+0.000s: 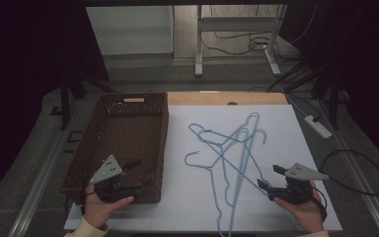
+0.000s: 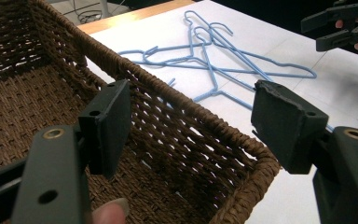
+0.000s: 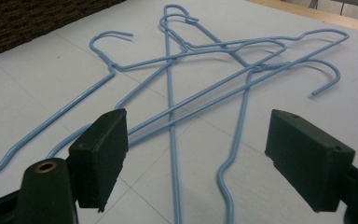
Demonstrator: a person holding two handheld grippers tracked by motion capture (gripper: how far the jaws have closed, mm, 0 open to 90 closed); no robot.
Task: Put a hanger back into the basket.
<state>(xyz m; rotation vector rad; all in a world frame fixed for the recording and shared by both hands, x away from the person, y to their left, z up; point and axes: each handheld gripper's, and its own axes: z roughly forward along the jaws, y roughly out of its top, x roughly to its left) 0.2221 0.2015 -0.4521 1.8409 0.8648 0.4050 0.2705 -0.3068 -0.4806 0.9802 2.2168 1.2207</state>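
Right gripper (image 1: 266, 177) jaws spread, empty, aimed at blue hangers (image 1: 227, 158) tangled on white mat (image 1: 301, 143), likely lining up pick. Left gripper (image 1: 143, 173) jaws spread, hovering over wicker basket (image 1: 94, 143) corner, probable drop spot.

Light blue hangers (image 1: 227, 163) of thin coated wire with a smooth, faint sheen, brown basket (image 1: 94, 148) of rough woven wicker, table (image 1: 281, 143) under smooth matt white sheet, bare wood strip along its far edge, matt black plastic jaws with scuffed pads
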